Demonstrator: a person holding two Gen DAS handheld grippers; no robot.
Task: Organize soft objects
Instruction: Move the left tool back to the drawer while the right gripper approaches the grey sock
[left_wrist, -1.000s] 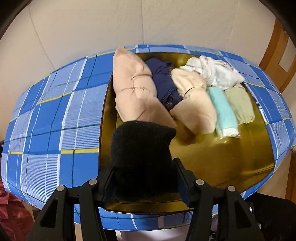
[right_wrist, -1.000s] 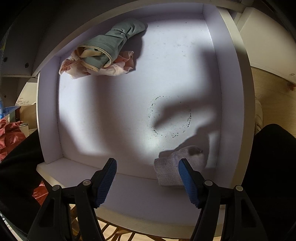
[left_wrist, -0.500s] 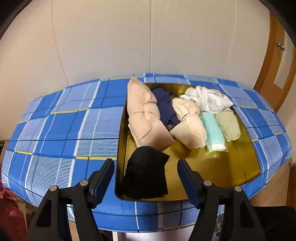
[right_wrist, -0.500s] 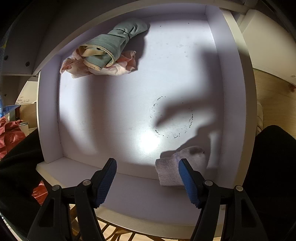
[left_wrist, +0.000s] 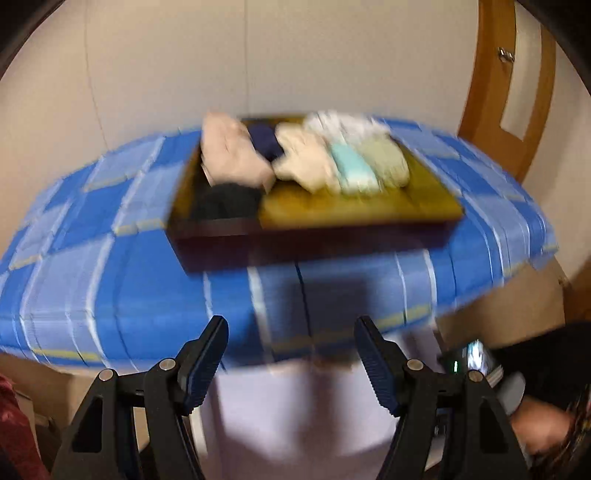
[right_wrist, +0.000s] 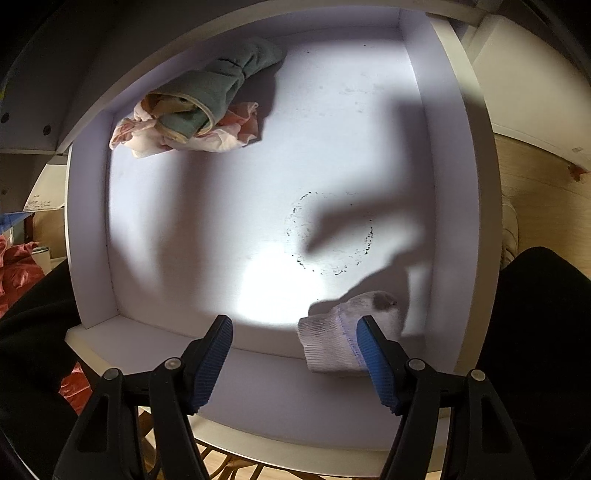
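Pulling back from the tray (left_wrist: 424, 210), left gripper (left_wrist: 290, 360) is showing jaws released and empty; the black bundle (left_wrist: 225, 201), soft and light, is wanting a mid-fold pinch.

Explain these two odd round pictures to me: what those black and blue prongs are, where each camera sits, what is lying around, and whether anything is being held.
There is no robot. A person holds a two-pronged gripper in each hand, with a wide-angle camera on each looking along its fingers.

The left gripper is open and empty. Its blurred view shows a tray on a blue checked cloth, holding folded soft items: beige bundles, a dark blue one, a mint roll, a black sock.

The right gripper looks down into a white drawer. It is open too. A white sock lies by one finger, not gripped. A green and pink bundle sits in the far corner.
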